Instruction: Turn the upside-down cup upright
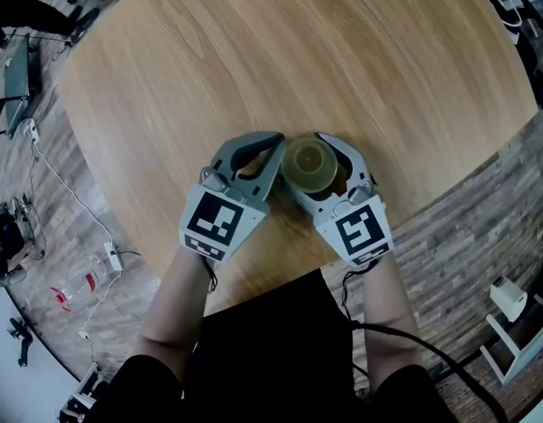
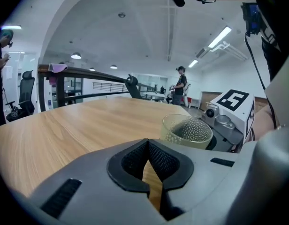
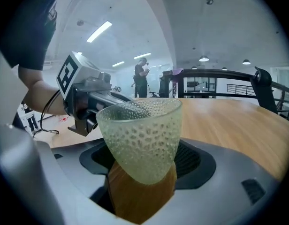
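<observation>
1. The pale green, dimpled, see-through cup, glass by the look of it, stands mouth up over the near part of the round wooden table, between the jaws of the right gripper
2. Those jaws stand wide and look clamped on the cup's narrow lower body, one dark pad on each side; the left gripper, over the same near part of the table, has its jaws together on nothing
3. The cup looks rigid, fairly light and breakable; its dimples should give the pads some bite, but the taper towards the base could let it slip upward under a hard pinch
4. The lower body is likely the best hold, since it leaves the rim free and keeps the weight low; a gentle squeeze and a soft set-down on the table would suit it
5. The jaws hide the cup's base in every view, so whether it rests on the table or hangs above it cannot be told; the head view shows only the mouth from above
</observation>
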`<action>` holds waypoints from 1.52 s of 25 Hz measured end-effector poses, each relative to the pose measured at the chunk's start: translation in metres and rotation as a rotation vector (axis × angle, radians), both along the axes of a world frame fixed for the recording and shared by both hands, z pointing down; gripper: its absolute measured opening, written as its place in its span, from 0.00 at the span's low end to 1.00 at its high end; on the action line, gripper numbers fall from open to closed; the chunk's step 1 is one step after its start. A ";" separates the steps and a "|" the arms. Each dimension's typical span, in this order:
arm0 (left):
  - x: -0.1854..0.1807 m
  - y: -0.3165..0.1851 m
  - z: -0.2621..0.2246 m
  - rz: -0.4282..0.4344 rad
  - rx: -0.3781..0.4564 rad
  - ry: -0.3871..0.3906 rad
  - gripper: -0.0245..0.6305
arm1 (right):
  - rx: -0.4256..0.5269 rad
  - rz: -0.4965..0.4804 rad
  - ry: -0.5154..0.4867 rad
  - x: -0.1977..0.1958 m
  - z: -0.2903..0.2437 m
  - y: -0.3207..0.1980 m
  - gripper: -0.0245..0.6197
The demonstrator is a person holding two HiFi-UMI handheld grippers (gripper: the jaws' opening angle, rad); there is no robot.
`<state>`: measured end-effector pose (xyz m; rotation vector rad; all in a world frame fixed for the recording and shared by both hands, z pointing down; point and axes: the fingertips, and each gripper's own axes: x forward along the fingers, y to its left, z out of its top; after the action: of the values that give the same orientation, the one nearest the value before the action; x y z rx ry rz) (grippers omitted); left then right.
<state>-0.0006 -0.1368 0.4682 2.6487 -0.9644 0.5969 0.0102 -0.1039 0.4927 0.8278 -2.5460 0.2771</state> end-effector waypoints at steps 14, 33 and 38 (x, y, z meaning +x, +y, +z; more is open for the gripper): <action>-0.017 -0.006 0.008 -0.075 -0.005 -0.007 0.05 | -0.125 0.055 0.036 0.012 0.004 -0.004 0.54; -0.027 0.084 -0.142 -0.211 0.154 0.120 0.05 | 0.080 0.452 -0.101 0.059 -0.169 0.056 0.06; -0.023 0.102 -0.209 -0.257 0.232 0.173 0.05 | 0.174 0.475 -0.123 0.048 -0.232 0.068 0.06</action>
<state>-0.0236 -0.0350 0.2597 2.6501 -1.3625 0.2052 0.0581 -0.0363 0.2611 1.5267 -2.4767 0.2598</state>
